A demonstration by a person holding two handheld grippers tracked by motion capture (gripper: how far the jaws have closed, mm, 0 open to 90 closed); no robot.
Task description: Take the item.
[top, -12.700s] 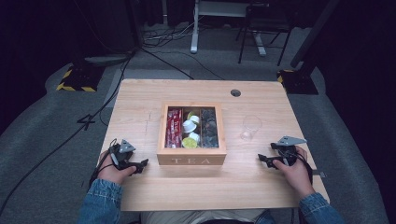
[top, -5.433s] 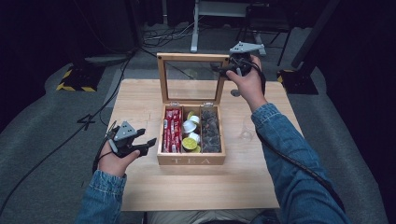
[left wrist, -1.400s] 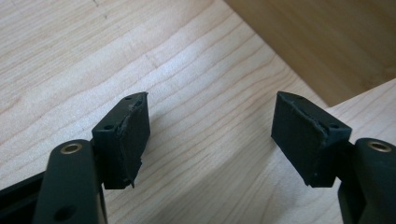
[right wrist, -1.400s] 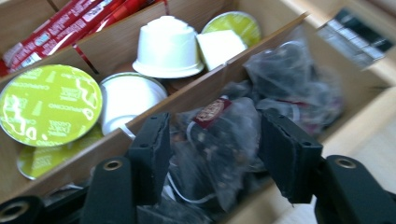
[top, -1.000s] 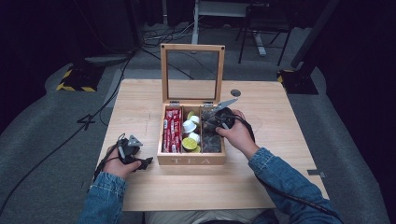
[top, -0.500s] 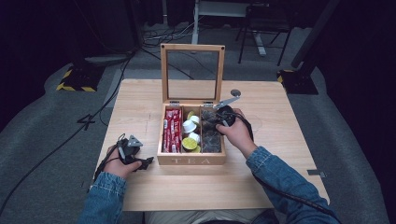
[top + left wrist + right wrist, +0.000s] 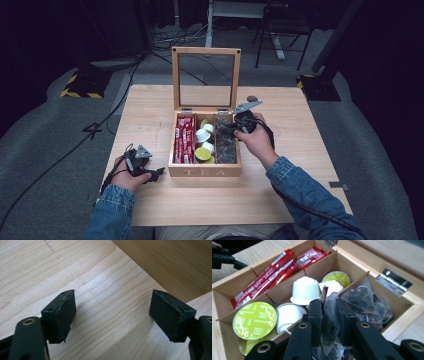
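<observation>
1. Clear plastic wraps the dark tea bag sachet (image 7: 329,322); my right gripper (image 7: 329,312) has just been closing and now pinches it between its pads, inside the right-hand compartment of the open wooden tea box (image 7: 205,172), near the hinged rear wall.
2. The sachet stands roughly upright in the grip, long axis pointing up out of the compartment, so I judge the way out is straight up.
3. My left gripper (image 7: 112,312) rests spread and empty on the bench (image 7: 150,105), beside the box's front left corner, farther from the sachet.
</observation>
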